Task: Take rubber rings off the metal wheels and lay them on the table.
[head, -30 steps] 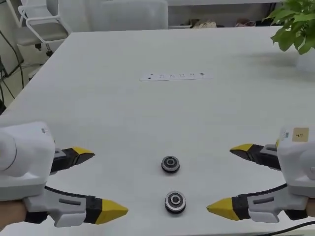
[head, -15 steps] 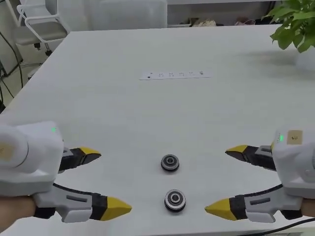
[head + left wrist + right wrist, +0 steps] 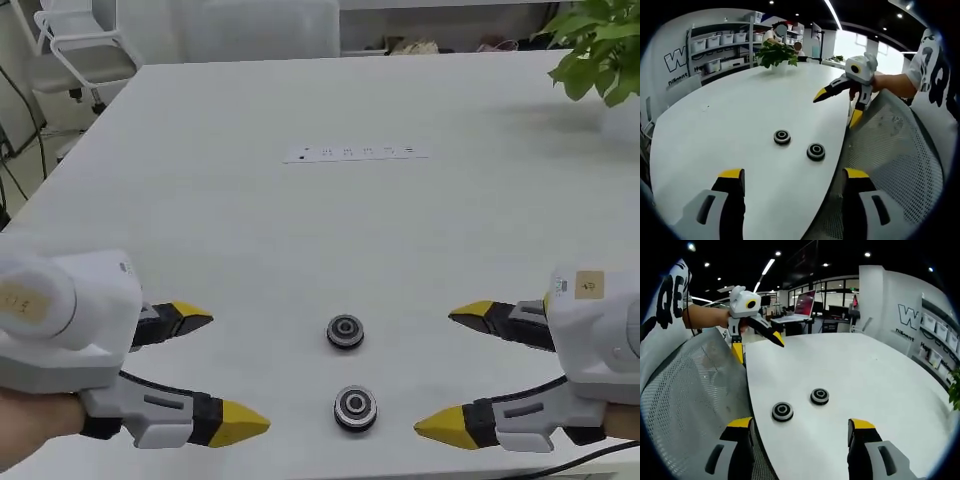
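Poised and open, nothing gripped.
Head view: the left gripper (image 3: 233, 372) and right gripper (image 3: 437, 372), fingers apart, were held either side of two small metal wheels (image 3: 346, 332) wearing black rubber rings on the white tabletop (image 3: 300, 220). Left gripper view: the wheels (image 3: 782, 136) lay beyond parted fingers (image 3: 731, 176). Right gripper view: likewise, fingers (image 3: 741, 424) spread.

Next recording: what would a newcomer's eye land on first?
Two dark-rimmed metal wheels lie on the white table near its front edge, the farther wheel behind the nearer wheel. The left gripper and right gripper flank them, both open and empty. A leafy plant stands far right.
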The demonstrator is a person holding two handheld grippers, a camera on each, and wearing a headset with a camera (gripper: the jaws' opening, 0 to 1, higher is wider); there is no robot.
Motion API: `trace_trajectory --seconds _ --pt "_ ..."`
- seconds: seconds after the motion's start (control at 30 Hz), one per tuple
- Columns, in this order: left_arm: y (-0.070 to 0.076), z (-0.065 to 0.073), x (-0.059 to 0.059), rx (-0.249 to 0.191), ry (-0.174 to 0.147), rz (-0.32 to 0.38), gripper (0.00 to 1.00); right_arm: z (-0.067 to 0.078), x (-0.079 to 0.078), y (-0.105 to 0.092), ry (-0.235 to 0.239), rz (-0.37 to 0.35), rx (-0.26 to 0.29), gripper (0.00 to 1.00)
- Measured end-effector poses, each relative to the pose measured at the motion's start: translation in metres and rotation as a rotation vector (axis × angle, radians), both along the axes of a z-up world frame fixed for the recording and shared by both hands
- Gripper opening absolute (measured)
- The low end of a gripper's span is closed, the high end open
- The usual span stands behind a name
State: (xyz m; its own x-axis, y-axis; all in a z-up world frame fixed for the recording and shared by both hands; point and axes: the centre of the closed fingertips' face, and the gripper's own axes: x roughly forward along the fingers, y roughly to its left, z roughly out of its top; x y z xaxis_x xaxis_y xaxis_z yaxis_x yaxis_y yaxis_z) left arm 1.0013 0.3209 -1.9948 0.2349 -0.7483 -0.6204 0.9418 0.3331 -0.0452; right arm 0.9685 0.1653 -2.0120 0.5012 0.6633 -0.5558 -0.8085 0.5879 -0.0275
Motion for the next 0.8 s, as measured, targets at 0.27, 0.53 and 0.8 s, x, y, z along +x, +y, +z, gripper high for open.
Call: trace_trajectory --seconds 0.27,0.53,0.8 --pt "-0.005 -0.005 -0.002 0.01 0.004 -0.029 0.75 -0.005 -0.002 0.008 0.005 0.045 0.004 0.71" --pt "-0.011 -0.005 -0.003 0.006 0.009 -0.052 0.7 -0.009 0.001 0.01 0.009 0.059 0.015 0.67" --pt "-0.015 -0.006 -0.003 0.015 0.008 -0.077 0.68 -0.011 0.002 0.012 0.009 0.07 0.021 0.64"
